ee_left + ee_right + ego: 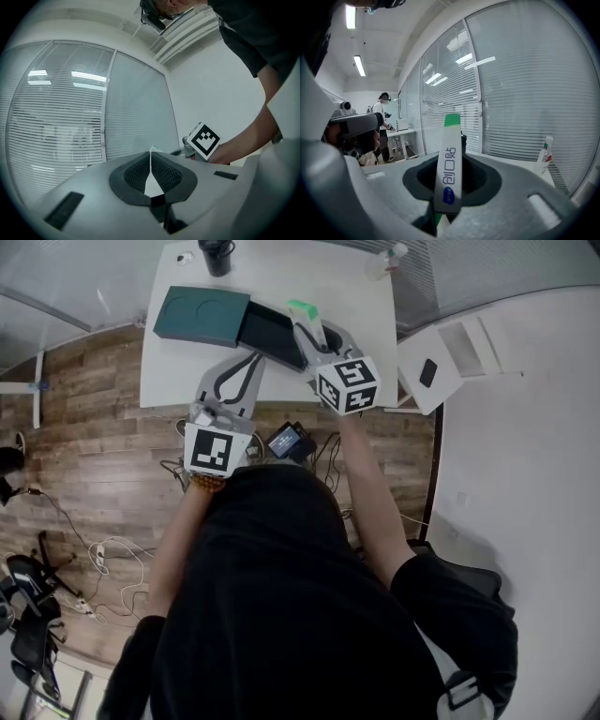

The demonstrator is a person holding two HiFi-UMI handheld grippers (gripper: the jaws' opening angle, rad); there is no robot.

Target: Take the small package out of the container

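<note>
**A:** Starting on the head view. Looking steeply down on a white bench (366,343), with a black container (270,332) lying open beside its dark green lid (201,315).

**B:** And there, the right hand-held gripper (316,340), gripping the small package (307,320). White with a green tip, seen against the container's right end. Hard to tell from up here whether lifted clear of it.

**A:** Lower left, the left hand-held gripper (246,367), held over the bench's near edge, apart from the package.

**B:** On to the left gripper view. Clenched tight, one of the pads (138,171) pressed against the other, with only a thin pale slit between and nothing gripped. Facing window blinds (70,117), with the other gripper's marker cube (205,139) off to the right.

**A:** Now the right gripper view. Clamped firmly on that small package (448,164), standing upright between the dark pads (477,180), green end on top, blue print down the white side.

**B:** Behind it, more blinds, a bottle (545,153) on the bench at right, and a person (383,117) standing far off at left.
</note>
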